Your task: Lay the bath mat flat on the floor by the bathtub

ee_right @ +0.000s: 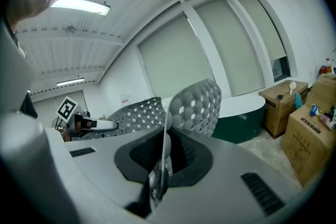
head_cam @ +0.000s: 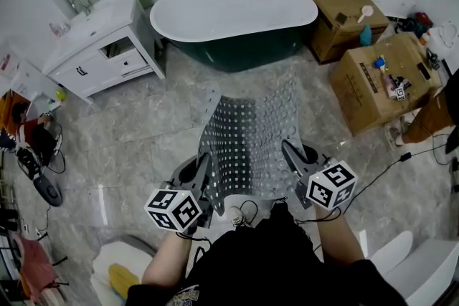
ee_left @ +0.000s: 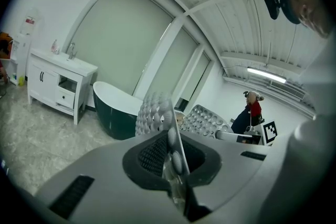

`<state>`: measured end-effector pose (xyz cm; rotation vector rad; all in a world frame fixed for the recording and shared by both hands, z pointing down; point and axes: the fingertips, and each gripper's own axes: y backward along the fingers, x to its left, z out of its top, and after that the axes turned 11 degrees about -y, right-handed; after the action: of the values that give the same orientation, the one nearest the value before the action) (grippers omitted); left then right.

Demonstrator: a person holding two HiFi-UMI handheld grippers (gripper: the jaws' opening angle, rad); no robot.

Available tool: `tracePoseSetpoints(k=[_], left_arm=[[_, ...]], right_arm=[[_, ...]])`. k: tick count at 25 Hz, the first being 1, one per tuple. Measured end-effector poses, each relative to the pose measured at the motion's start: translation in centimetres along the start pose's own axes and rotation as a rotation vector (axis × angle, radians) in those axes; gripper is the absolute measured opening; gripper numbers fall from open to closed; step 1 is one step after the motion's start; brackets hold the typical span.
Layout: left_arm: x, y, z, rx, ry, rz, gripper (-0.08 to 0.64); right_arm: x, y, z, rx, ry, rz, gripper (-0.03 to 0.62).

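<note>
A translucent grey bath mat (head_cam: 251, 140) with rows of holes and bumps hangs in the air in front of me, its far edge curling up toward the dark green bathtub (head_cam: 233, 18). My left gripper (head_cam: 204, 173) is shut on the mat's near left edge, and my right gripper (head_cam: 290, 155) is shut on its near right edge. In the left gripper view the mat (ee_left: 155, 113) stands edge-on between the left gripper (ee_left: 173, 157) pads, with the tub (ee_left: 113, 110) behind. In the right gripper view the mat (ee_right: 197, 105) rises from the right gripper (ee_right: 163, 165), the tub (ee_right: 244, 113) beyond.
A white vanity cabinet (head_cam: 100, 43) stands left of the tub. Two cardboard boxes (head_cam: 380, 79) (head_cam: 344, 21) with small items on top sit to the right. Cables (head_cam: 401, 158) trail on the marble floor at right, and shoes (head_cam: 43, 186) lie at left.
</note>
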<state>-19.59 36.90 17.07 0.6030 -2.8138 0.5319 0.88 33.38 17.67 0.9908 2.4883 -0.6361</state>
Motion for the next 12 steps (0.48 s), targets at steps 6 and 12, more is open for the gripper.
tracePoseSetpoints(k=[6,12], left_arm=[[-1.7,-2.9,0.6,0.006,-0.003,0.01,0.029],[-3.8,-6.4,0.9,-0.004,0.014,0.023,0.029]], right_arm=[[-3.2,0.4,1.6,0.01,-0.01,0.009,0.029],[-6.9,1.1,3.2,0.033,-0.009,0.017,0.029]])
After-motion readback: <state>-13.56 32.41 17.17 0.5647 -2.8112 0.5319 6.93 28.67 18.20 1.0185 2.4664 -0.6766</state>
